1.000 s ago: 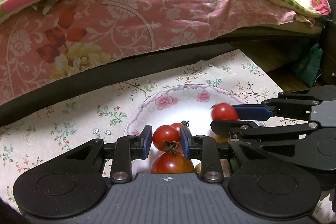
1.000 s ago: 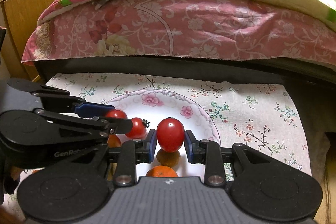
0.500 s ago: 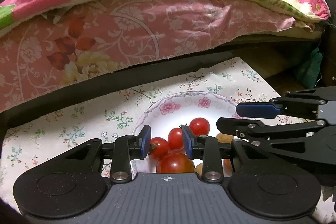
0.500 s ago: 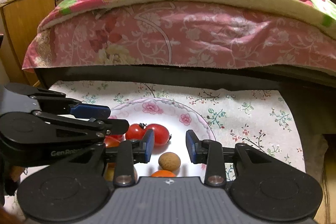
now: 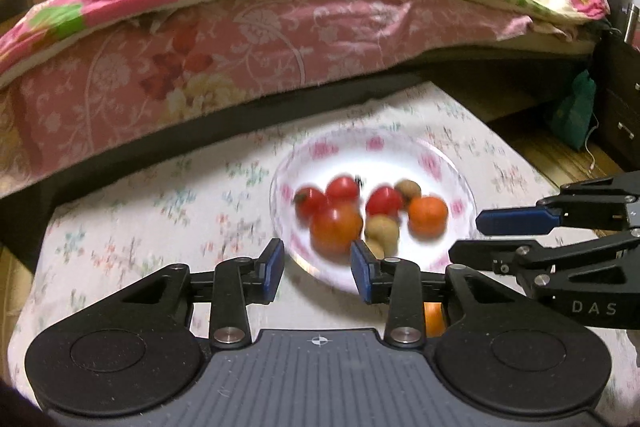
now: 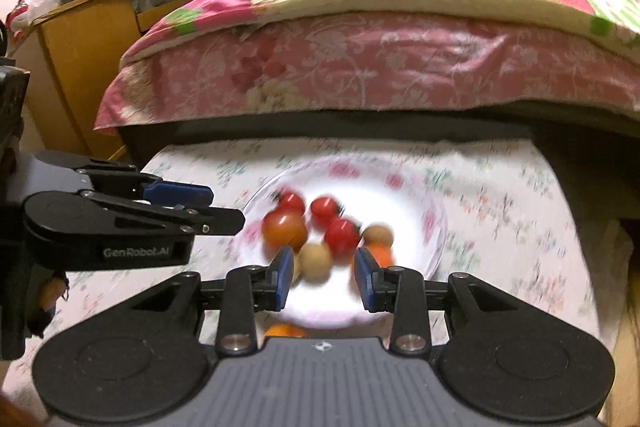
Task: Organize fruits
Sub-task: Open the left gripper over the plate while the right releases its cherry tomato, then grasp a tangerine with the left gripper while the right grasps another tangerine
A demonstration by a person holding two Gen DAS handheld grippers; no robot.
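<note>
There, the fruits (image 5: 372, 215) were seen piled in a flowered plate (image 5: 456, 171) on the floral cloth (image 5: 160, 227) near the bed (image 5: 280, 39). The left gripper (image 5: 318, 269) was found empty, its jaws opening, held short of the plate's near rim. The right gripper (image 6: 322, 277) was likewise held apart and clamped on nothing, the fruits lying blurred beyond its blue pads (image 6: 285, 277).
</note>
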